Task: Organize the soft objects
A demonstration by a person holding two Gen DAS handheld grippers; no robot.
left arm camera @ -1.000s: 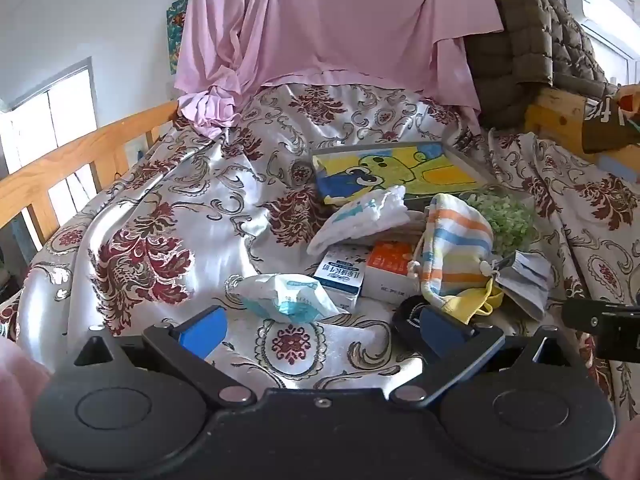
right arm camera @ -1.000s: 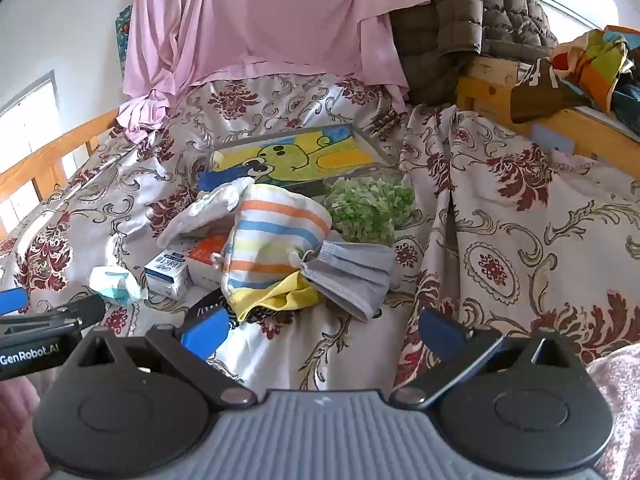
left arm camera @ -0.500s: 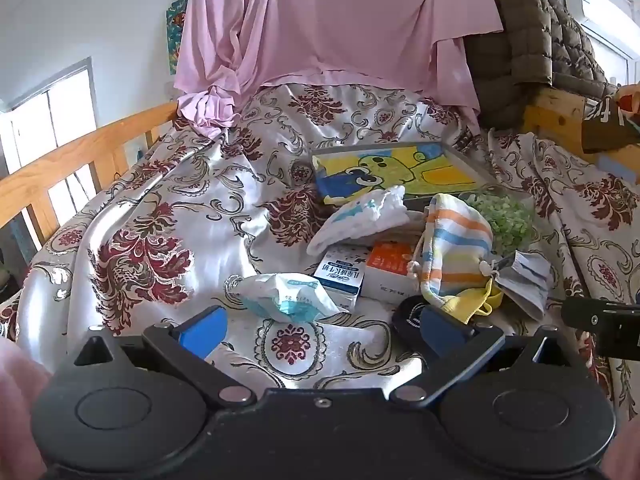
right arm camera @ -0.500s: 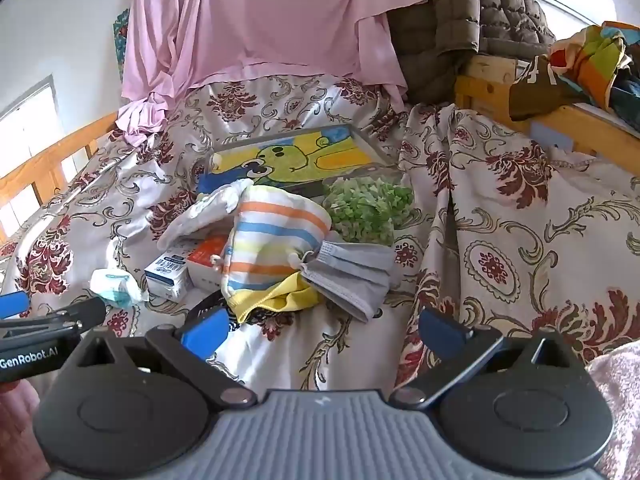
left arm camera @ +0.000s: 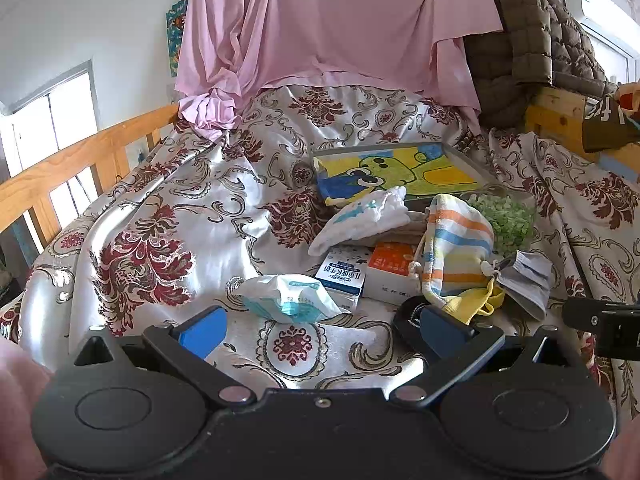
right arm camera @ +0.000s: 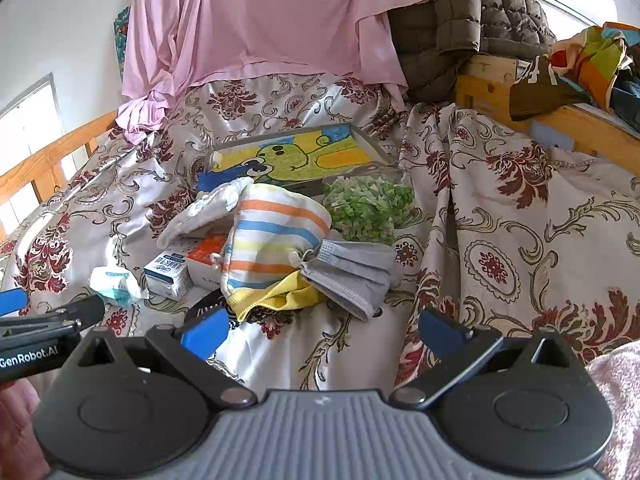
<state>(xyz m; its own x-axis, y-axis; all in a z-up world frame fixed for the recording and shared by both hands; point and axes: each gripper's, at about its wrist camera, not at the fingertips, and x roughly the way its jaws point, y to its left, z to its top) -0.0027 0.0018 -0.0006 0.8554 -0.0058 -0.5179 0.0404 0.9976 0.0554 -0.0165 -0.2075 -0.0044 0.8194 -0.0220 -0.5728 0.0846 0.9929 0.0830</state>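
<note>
Both your left hand-held gripper [left arm camera: 320, 330] and right hand-held gripper [right arm camera: 322, 330] gape empty before the bed's [right arm camera: 520, 240] mid-bed pile; grabbing the striped pouch [right arm camera: 276, 240] probably drags the grey mask [right arm camera: 352, 276] lying against it.

left gripper [left arm camera: 322, 326] — jaws wide apart, empty | right gripper [right arm camera: 324, 330] — jaws wide apart, empty

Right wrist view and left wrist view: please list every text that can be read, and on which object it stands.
"GenRobot.AI": on the left gripper's body, right wrist view.
Blue-white carton: print too blurred to read.
Orange box: print too small.
Tissue pack: print blurred.
Brown cloth on the wooden rail: pale characters, unclear.
</note>
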